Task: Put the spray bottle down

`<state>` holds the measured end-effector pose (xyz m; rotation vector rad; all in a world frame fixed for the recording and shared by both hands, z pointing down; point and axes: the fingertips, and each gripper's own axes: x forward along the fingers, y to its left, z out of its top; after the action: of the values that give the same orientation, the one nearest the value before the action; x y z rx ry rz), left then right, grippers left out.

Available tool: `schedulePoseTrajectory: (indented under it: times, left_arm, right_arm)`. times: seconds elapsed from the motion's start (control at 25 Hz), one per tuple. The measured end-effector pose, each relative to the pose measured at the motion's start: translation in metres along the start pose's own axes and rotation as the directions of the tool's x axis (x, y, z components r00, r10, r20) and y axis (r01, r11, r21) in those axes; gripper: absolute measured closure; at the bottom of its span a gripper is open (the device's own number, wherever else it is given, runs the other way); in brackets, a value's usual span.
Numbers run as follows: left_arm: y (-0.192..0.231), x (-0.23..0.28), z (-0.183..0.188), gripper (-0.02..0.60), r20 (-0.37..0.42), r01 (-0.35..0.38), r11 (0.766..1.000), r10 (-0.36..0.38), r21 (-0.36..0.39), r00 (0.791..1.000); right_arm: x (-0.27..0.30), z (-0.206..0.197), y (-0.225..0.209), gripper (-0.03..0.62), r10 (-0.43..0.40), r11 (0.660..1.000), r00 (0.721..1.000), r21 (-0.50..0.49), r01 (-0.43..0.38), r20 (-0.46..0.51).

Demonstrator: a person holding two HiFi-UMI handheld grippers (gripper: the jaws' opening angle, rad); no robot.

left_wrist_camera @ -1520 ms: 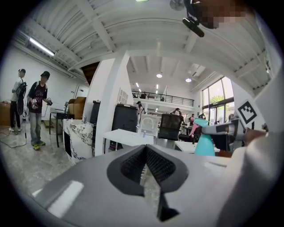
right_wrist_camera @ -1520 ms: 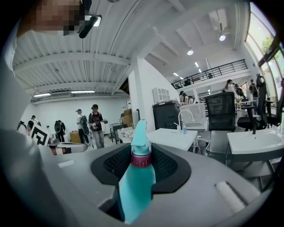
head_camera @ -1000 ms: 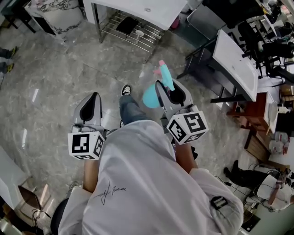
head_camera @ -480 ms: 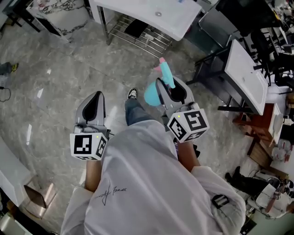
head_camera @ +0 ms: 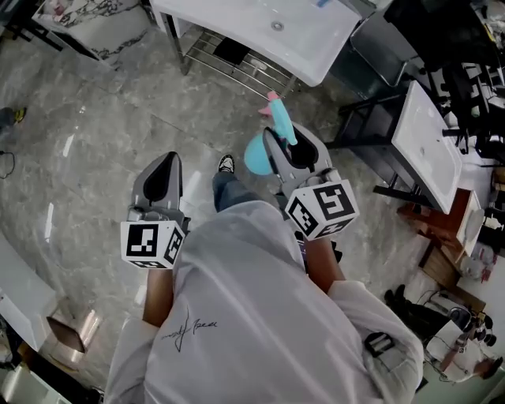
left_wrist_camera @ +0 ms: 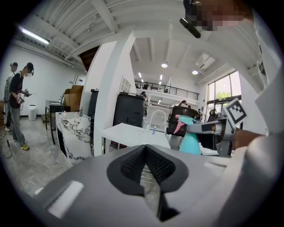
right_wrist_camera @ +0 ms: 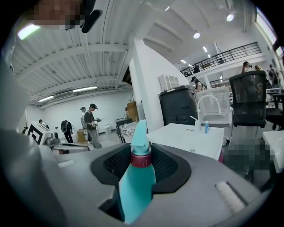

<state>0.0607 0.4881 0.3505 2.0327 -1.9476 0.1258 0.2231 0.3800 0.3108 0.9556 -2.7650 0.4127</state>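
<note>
The 2 fingers point(right_wrist_camera: 172, 166) of the right gripper point(head_camera: 290, 150) are gripping the teal spray bottle point(right_wrist_camera: 135, 186) at its neck, which only the right gripper view is showing. The head view is showing the bottle hanging above the floor point(head_camera: 95, 134), near the white desk point(head_camera: 229, 16). The fingers point(left_wrist_camera: 130, 166) of the left gripper point(head_camera: 160, 177) are pressing together, holding nothing.

The floor point(head_camera: 95, 134) gleams like polished marble. The spray bottle point(right_wrist_camera: 135, 186) looks smooth, glossy plastic; the right tool point(right_wrist_camera: 141, 155) has a matt shell and ribbed pads point(right_wrist_camera: 166, 166), probably rubber. The rack point(head_camera: 241, 63) is bare metal wire.
</note>
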Motion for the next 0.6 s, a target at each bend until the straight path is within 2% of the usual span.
schedulePoseTrajectory:
  times: [0.32,0.6]
  left_arm:
    - [0.012,0.07,0.012,0.528,-0.043,-0.002,1.0,0.002,-0.015,0.999]
    - [0.006,0.137,0.036,0.528,-0.061,0.068,0.995,-0.064,0.068,0.996]
  right_arm:
    - [0.051,0.011,-0.045,0.461,0.028,1.0,0.999,0.01,-0.028,-0.023]
    - [0.077,0.02,-0.086,0.461,0.024,0.999,1.0,0.043,-0.024,0.008]
